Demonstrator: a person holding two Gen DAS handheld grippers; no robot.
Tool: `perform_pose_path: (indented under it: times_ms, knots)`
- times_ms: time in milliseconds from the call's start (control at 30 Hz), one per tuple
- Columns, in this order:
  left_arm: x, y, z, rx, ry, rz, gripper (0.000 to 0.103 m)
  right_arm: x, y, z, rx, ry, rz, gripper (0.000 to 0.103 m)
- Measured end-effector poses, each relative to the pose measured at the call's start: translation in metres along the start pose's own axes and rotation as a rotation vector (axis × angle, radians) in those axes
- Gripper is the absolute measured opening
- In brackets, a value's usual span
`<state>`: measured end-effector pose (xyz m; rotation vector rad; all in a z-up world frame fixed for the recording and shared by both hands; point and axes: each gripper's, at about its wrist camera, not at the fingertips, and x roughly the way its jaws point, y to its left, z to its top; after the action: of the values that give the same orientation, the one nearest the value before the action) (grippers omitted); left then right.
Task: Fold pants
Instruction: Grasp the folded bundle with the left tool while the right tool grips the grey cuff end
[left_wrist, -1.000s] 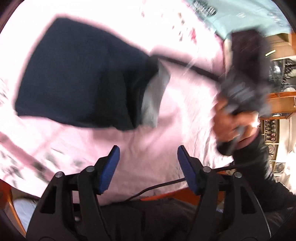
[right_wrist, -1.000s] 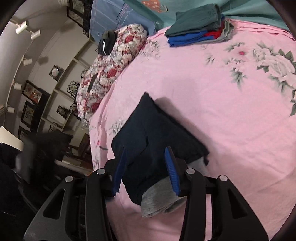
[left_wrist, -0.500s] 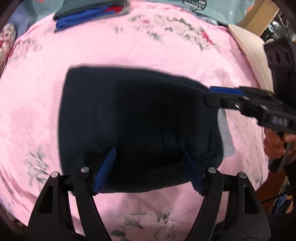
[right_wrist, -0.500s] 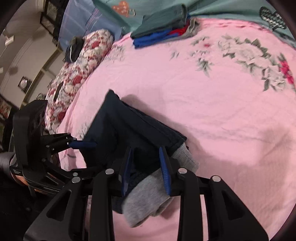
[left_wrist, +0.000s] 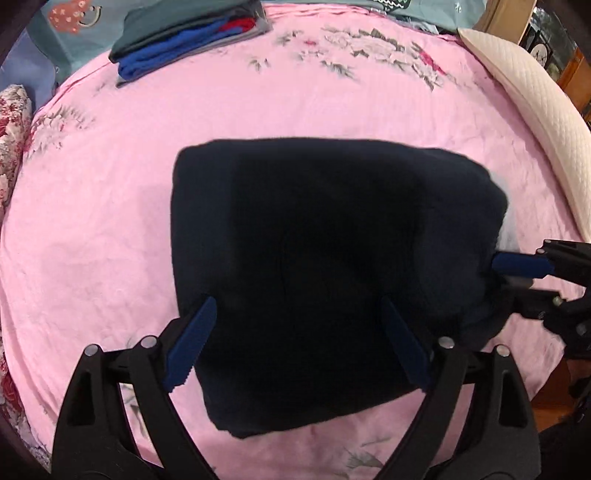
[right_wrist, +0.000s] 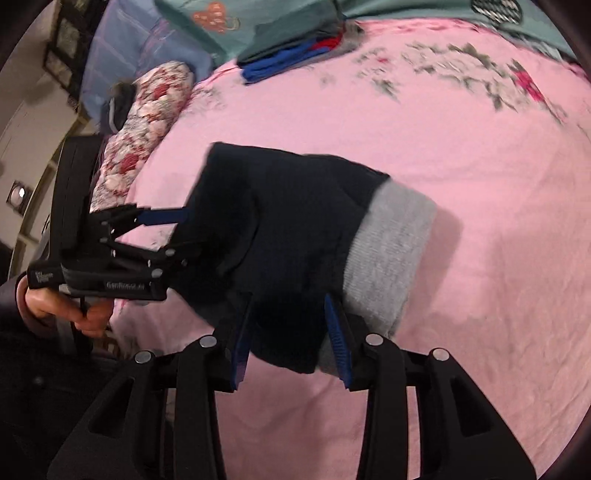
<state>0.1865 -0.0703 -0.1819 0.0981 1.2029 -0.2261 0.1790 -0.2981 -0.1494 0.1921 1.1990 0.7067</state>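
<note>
**Caller:** Left wrist view first — where are the pants?

**Me:** Folded into a dark block, the pants (left_wrist: 325, 266) lie on the pink bedsheet (left_wrist: 110, 206), nearer the near edge than the far one. My left gripper (left_wrist: 299, 343) hangs over the near part of them, jaws spread wide and opening wider, the cloth showing between them but neither pad pressing on it.

**Caller:** And the other one?

**Me:** My right gripper (right_wrist: 291, 336) is at the right end of the bundle, jaws set part-way apart with the dark fabric between them. It looks like a pinch on that bunched end, just beside the grey cuff (right_wrist: 391, 251) that sticks out there.

**Caller:** How will it handle?

**Me:** Soft and thick, I'd say — a fleecy knit, light, nothing fragile. It will sag and slump rather than hold a crease, and stacked layers could slide apart if I grab only the top one.

**Caller:** So where to take hold?

**Me:** At the folded edges, deep enough to catch every layer: left jaws on the near left corner, right jaws staying at the cuff end. The far pile of folded clothes (left_wrist: 184, 40) is well apart, no bother.
</note>
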Motion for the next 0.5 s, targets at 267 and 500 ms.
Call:
perform_pose_path:
  times_ms: [267,500]
  knots:
    - [-0.048,0.053,0.021,-0.038,-0.133,-0.086,0.095,-0.056,0.023,0.015,-0.008,-0.139,-0.069,0.063]
    - [-0.029,0.107,0.031,-0.159,-0.058,-0.062,0.095,-0.060,-0.015,0.025,0.125,-0.173,-0.130,0.070]
